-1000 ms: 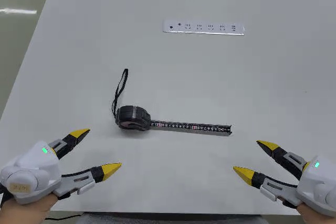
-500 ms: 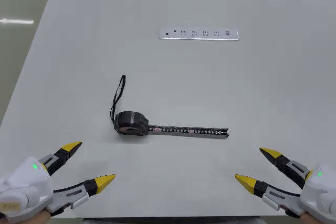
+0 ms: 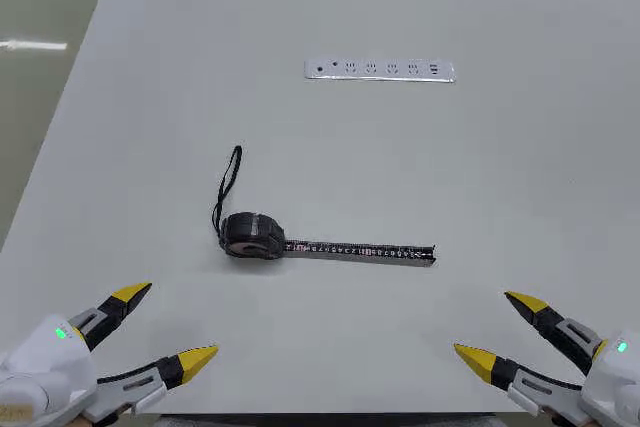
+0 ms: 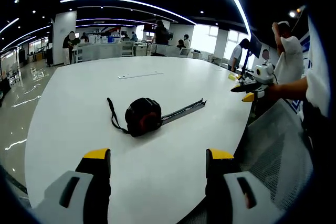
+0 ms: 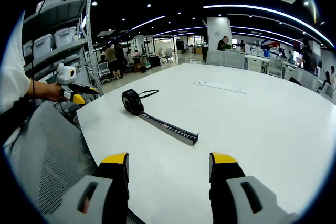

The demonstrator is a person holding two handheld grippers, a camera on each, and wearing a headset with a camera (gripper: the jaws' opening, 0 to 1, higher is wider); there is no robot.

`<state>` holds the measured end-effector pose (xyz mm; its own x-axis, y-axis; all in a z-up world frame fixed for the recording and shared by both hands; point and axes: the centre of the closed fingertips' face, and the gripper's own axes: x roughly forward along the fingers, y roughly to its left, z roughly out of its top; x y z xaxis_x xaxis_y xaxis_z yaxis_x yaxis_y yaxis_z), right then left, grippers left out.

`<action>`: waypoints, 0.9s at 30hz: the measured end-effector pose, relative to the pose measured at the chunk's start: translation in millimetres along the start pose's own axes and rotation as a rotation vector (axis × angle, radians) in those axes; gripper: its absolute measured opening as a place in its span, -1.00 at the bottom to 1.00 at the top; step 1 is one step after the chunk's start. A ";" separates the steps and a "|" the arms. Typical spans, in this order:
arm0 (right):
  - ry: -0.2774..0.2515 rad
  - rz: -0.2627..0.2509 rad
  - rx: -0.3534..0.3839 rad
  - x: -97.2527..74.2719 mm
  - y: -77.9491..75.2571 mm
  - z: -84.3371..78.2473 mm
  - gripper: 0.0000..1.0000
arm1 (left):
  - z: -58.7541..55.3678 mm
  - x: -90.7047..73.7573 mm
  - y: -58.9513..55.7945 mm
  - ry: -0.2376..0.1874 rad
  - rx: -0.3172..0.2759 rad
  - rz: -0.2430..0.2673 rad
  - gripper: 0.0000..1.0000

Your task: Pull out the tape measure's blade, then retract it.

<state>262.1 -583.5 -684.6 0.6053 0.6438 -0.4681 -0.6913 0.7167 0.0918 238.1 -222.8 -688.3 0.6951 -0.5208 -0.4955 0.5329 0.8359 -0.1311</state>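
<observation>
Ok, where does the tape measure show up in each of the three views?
Head view: tape measure left of centre, blade extended to the right.
Left gripper view: tape measure near centre, blade running right.
Right gripper view: tape measure left of centre, blade running lower right.
Shared landmark: white power strip, beyond the tape measure in all three.

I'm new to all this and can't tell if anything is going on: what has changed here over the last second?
The left gripper and the right gripper both drew back a little towards the person, jaws open and holding nothing. Nothing was taken hold of or let go. The black tape measure lay untouched on the white table, its blade pulled out as before. The white power strip stayed put.
</observation>
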 end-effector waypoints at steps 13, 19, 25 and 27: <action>-0.002 -0.010 0.022 -4.6 0.3 -4.7 0.26 | -3.3 -2.9 -0.1 0.002 -0.012 0.007 0.45; -0.002 -0.005 0.020 -3.0 1.2 -4.0 0.26 | -1.1 -2.2 3.1 0.003 -0.006 0.010 0.44; -0.002 -0.001 0.016 0.9 1.6 -2.4 0.25 | -0.4 2.1 1.5 0.005 -0.009 0.010 0.44; -0.002 0.000 0.013 2.5 1.3 -1.8 0.25 | 0.1 4.4 0.7 0.005 -0.011 0.012 0.44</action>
<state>262.0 -581.4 -687.2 0.6061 0.6445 -0.4661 -0.6861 0.7201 0.1036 241.6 -224.5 -690.5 0.6986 -0.5103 -0.5016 0.5193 0.8438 -0.1352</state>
